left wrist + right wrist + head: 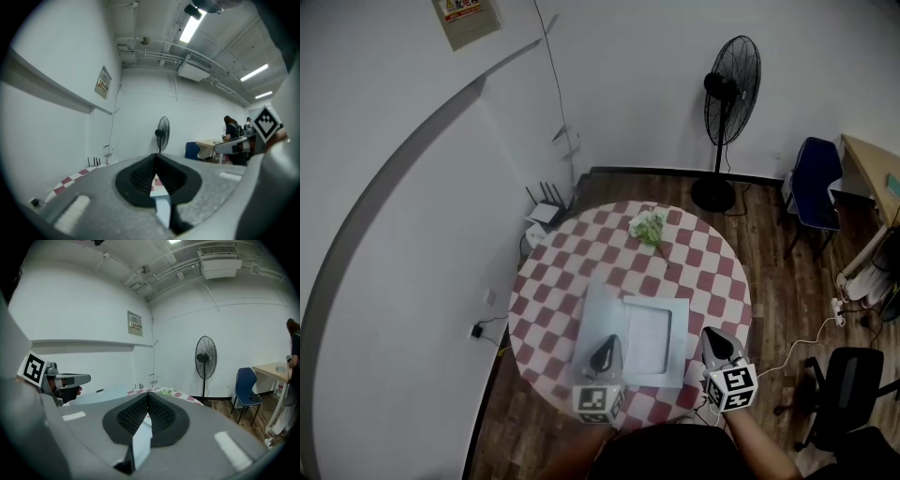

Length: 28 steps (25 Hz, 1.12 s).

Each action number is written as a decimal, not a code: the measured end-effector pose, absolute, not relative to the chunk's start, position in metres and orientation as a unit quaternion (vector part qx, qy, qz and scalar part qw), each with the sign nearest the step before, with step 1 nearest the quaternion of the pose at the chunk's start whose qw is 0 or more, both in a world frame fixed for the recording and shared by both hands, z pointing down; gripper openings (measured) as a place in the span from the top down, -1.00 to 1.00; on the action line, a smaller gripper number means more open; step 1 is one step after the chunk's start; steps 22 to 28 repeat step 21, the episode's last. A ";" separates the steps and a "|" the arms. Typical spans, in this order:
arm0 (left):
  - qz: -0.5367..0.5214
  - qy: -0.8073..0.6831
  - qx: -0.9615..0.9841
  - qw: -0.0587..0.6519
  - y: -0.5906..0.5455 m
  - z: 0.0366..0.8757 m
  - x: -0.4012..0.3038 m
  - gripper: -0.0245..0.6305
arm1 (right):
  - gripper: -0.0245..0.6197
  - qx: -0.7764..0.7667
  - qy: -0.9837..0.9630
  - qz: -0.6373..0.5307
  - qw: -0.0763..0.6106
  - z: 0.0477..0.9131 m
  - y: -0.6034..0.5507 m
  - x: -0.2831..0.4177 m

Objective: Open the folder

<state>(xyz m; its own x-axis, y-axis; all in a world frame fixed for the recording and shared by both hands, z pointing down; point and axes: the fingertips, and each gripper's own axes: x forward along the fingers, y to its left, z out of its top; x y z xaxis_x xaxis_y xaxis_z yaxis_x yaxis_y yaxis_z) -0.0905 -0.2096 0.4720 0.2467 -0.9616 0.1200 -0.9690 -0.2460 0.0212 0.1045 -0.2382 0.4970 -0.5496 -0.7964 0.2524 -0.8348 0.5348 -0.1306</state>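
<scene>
Hard to read the small green-and-white bundle (649,226) at the far edge of the round table in a red-and-white checked cloth (572,253). Nearer on that table lies the flat pale translucent plastic folder (654,339). The left gripper (605,352) is clenched on its front cover (598,314), which is tilted up off the table. The pinch point itself is hidden. The right gripper (717,345), at the table's near edge, is clamped shut with nothing in it.

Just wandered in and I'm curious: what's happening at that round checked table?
A person holds tongs in each hand over a pale translucent plastic folder on a round table with a red-and-white checked cloth. The left tongs are shut, apparently pinching the folder's cover, which stands lifted off the white sheet inside. The right tongs look shut and empty, just beside the folder's right edge.
</scene>
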 end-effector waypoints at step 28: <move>0.048 -0.633 0.770 0.060 -0.215 0.480 -0.104 0.91 | 0.91 0.463 -0.876 0.085 0.109 0.497 -0.249 0.093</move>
